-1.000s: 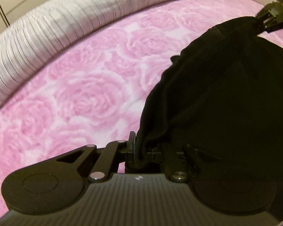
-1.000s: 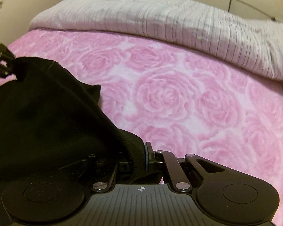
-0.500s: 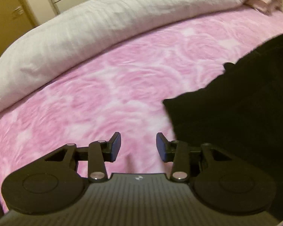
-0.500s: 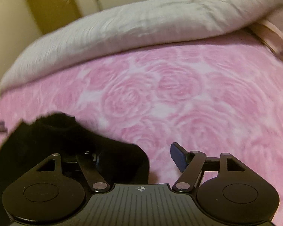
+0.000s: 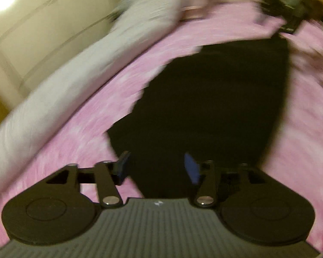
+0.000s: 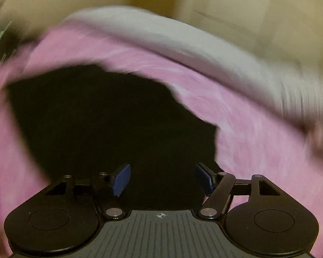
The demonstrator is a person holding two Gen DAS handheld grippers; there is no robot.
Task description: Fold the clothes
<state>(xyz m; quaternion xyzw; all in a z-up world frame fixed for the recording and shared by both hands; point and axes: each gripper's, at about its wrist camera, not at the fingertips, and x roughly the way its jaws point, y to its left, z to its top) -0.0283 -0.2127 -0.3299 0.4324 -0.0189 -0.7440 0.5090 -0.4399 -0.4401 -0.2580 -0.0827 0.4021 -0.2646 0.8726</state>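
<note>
Lying flat on the pink bed (image 5: 79, 133) is the black garment (image 5: 204, 111) | left claw (image 5: 156, 167) and right claw (image 6: 161, 179) are spread wide, empty | released a second ago | fold laid down; both views are blurred.

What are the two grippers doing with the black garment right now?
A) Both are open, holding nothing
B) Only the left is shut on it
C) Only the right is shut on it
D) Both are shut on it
A: the left gripper and right gripper both show their blue pads spread apart with nothing between them, while the black garment lies on the pink bedspread.
</note>
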